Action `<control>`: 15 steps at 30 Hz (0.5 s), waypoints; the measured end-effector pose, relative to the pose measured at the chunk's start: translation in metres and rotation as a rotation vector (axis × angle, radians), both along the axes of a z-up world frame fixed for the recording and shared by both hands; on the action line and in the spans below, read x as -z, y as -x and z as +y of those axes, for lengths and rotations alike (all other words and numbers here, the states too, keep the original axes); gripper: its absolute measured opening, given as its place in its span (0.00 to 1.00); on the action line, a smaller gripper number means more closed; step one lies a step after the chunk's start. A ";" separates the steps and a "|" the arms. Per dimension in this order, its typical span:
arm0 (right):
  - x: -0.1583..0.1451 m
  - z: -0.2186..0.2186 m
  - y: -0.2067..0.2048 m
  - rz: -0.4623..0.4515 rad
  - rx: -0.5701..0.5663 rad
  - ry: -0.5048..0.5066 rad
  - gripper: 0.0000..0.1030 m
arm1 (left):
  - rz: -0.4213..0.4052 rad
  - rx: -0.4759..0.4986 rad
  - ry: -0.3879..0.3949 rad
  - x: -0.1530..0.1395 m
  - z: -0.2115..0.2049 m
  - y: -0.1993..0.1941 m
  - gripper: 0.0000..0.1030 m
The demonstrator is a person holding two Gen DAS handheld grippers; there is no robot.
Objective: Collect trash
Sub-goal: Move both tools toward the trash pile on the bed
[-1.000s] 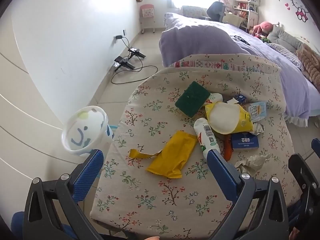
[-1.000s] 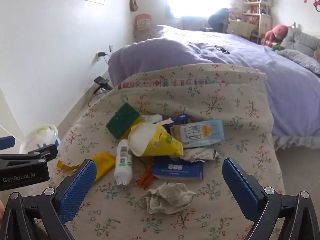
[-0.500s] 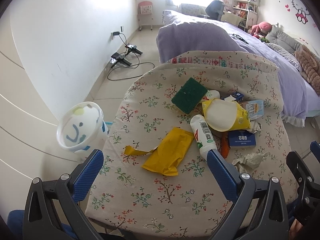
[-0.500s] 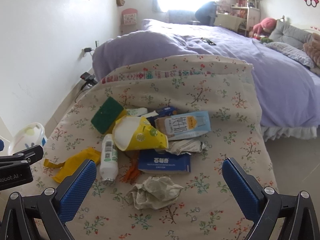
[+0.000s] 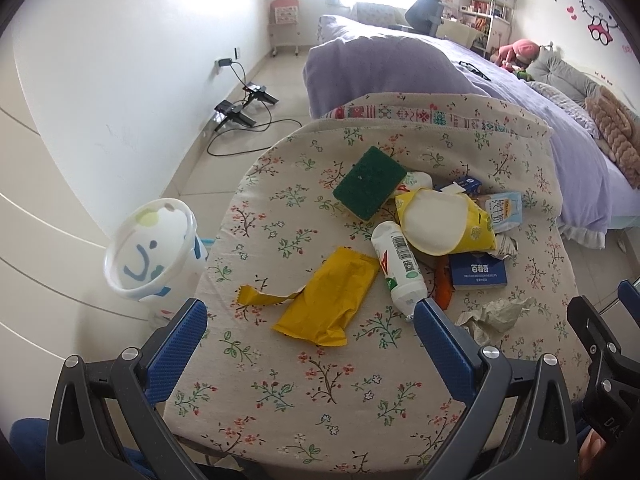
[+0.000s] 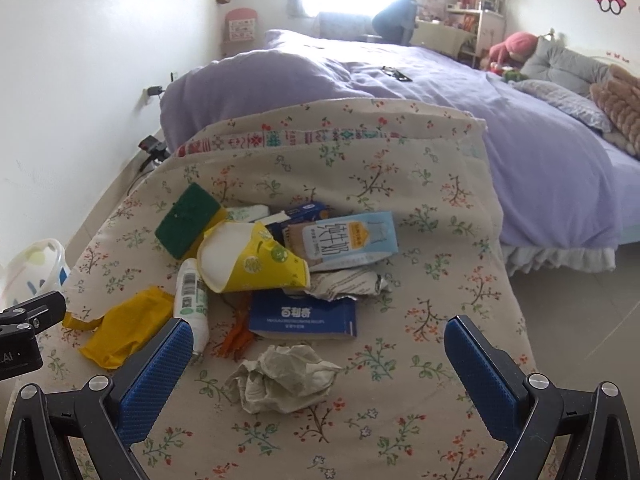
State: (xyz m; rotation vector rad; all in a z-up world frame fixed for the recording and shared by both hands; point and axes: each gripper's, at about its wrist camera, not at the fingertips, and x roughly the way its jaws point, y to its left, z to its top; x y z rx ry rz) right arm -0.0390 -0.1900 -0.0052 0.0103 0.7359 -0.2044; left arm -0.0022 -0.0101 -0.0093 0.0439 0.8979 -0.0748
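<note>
Trash lies on a floral-cloth table (image 5: 304, 376): a yellow wrapper (image 5: 328, 300), a white bottle (image 5: 396, 268), a green sponge (image 5: 370, 182), a yellow paper cup (image 5: 444, 226), a blue box (image 5: 478, 272), a milk carton (image 6: 348, 244) and a crumpled tissue (image 6: 282, 376). A white bin (image 5: 154, 246) stands on the floor left of the table. My left gripper (image 5: 308, 316) is open and empty above the near edge, facing the wrapper. My right gripper (image 6: 314, 340) is open and empty, with the tissue between its fingers' lines.
A purple bed (image 6: 440, 100) lies beyond the table and to its right. Cables and a power strip (image 5: 236, 114) lie on the floor by the left wall. A bookshelf (image 6: 476, 4) stands at the far end of the room.
Both grippers have risen and pulled back a little, so the table and trash show lower and smaller. Both jaws stay open. Nothing on the table moved.
</note>
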 end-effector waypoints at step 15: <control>0.009 -0.005 -0.003 0.040 0.024 -0.009 1.00 | 0.026 0.006 0.009 0.006 -0.002 -0.001 1.00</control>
